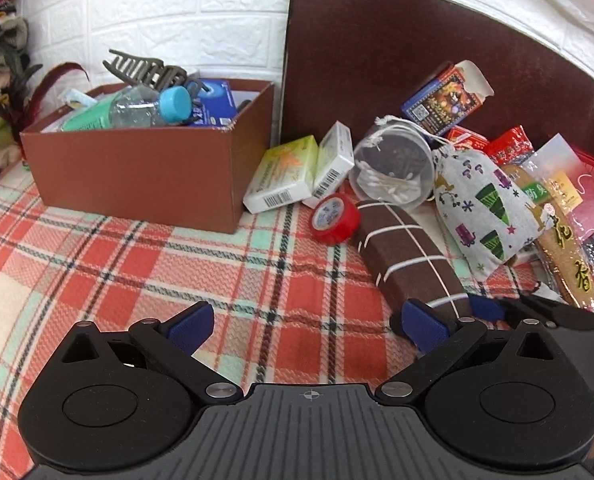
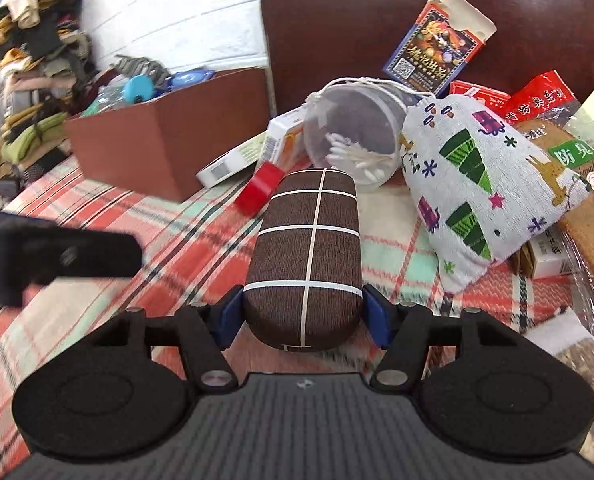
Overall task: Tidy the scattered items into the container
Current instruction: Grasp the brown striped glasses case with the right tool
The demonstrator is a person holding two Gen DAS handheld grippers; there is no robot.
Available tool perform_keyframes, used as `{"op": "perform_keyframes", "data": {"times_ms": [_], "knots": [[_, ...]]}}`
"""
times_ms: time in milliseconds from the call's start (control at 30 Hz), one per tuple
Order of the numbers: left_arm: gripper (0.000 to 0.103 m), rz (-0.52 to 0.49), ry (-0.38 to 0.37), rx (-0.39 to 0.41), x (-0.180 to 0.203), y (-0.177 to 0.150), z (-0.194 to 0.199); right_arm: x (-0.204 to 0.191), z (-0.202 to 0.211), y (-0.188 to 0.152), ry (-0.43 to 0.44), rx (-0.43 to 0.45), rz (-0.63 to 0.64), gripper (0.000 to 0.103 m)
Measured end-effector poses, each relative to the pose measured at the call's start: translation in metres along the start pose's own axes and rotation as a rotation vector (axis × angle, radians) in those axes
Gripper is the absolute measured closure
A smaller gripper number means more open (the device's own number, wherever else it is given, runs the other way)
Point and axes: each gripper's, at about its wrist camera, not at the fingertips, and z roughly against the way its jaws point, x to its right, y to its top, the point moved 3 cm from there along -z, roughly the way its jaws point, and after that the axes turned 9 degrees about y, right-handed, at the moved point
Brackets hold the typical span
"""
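A brown fabric case with white lines (image 2: pixel 303 260) sits between the blue pads of my right gripper (image 2: pixel 303 316), which is shut on its near end. Its far end lies close to a red tape roll (image 2: pixel 257 188). In the left wrist view the same case (image 1: pixel 405 256) lies slanted over the plaid blanket, with the right gripper's fingers (image 1: pixel 485 308) at its lower end. My left gripper (image 1: pixel 307 326) is open and holds nothing, over bare blanket left of the case. The brown cardboard box (image 1: pixel 137 168) stands at the left, holding a bottle (image 1: pixel 145 110), a hair claw and a blue box.
Right of the box lies a pile: two white-green cartons (image 1: pixel 285 176), a clear tub of cotton swabs (image 1: pixel 391 168), a printed cloth pouch (image 1: pixel 485 208), a card box (image 1: pixel 445 100) and snack packets. A dark brown board (image 1: pixel 377 60) stands behind. Folded clothes (image 2: pixel 29 60) are stacked far left.
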Motion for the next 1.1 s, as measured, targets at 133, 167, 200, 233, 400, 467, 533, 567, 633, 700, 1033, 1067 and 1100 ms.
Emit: {"op": "perform_keyframes", "data": {"times_ms": [133, 167, 200, 233, 400, 467, 533, 567, 633, 700, 1033, 1067, 1100], "knots": [[0.0, -0.024, -0.013, -0.004, 0.005, -0.007, 0.005, -0.003, 0.023, -0.016, 0.061, -0.03, 0.054, 0.037], [0.0, -0.03, -0.016, -0.004, 0.006, -0.009, 0.006, -0.004, 0.029, -0.02, 0.076, -0.037, 0.068, 0.037], [0.0, -0.034, -0.021, -0.009, 0.007, -0.012, 0.008, -0.004, 0.035, -0.024, 0.09, -0.045, 0.082, 0.037], [0.0, -0.037, -0.026, -0.013, 0.008, -0.015, 0.009, -0.005, 0.045, -0.032, 0.103, -0.053, 0.105, 0.036], [0.0, -0.045, -0.064, -0.035, 0.018, -0.026, 0.016, 0.008, 0.079, -0.056, -0.006, -0.048, 0.076, 0.034], [0.0, -0.046, -0.086, -0.043, 0.024, -0.03, 0.019, 0.015, 0.088, -0.058, -0.056, -0.035, 0.012, 0.035], [0.0, -0.047, -0.11, -0.052, 0.031, -0.033, 0.022, 0.013, 0.097, -0.058, -0.063, -0.019, -0.001, 0.035], [0.0, -0.048, -0.118, -0.054, 0.033, -0.035, 0.023, 0.01, 0.1, -0.058, -0.058, -0.013, 0.008, 0.035], [0.0, -0.053, -0.111, -0.039, 0.038, -0.036, 0.024, -0.001, 0.104, -0.057, -0.054, -0.008, 0.057, 0.031], [0.0, -0.075, -0.094, -0.003, 0.039, -0.035, 0.023, -0.008, 0.107, -0.057, -0.056, -0.004, 0.08, 0.027], [0.0, -0.115, -0.219, -0.067, 0.039, -0.018, -0.026, 0.003, 0.085, -0.058, -0.039, -0.037, 0.039, 0.026], [0.0, -0.119, -0.234, -0.07, 0.04, -0.018, -0.029, 0.004, 0.083, -0.057, -0.039, -0.038, 0.04, 0.026], [0.0, -0.115, -0.241, -0.07, 0.04, -0.018, -0.029, 0.005, 0.08, -0.057, -0.039, -0.038, 0.041, 0.026]]}}
